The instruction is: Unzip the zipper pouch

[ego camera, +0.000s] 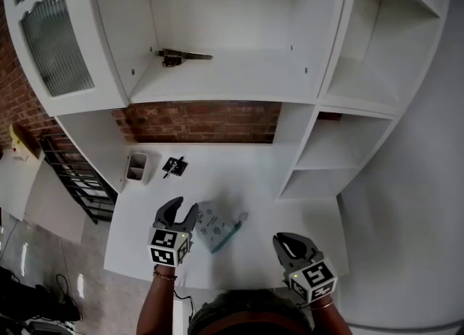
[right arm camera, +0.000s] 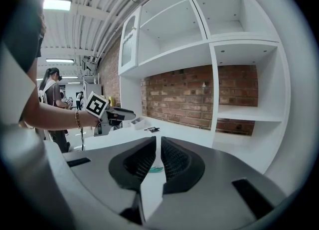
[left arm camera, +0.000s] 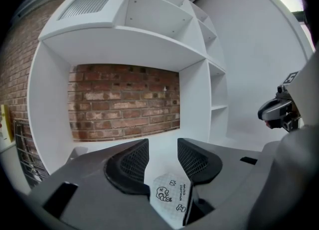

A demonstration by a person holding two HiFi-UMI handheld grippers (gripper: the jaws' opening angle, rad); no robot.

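The jaws of my left hand-held gripper (left arm camera: 163, 149) are matt dark plastic with cross-hatched pads (left arm camera: 135, 163); the zipper pouch (left arm camera: 172, 199) looks like a thin, smooth printed sheet, plastic or cloth I cannot tell. The tabletop (ego camera: 239, 174) is smooth matt white, the wall (ego camera: 203, 122) behind it rough red brick, the cabinet door pane (ego camera: 54, 47) ribbed glass.
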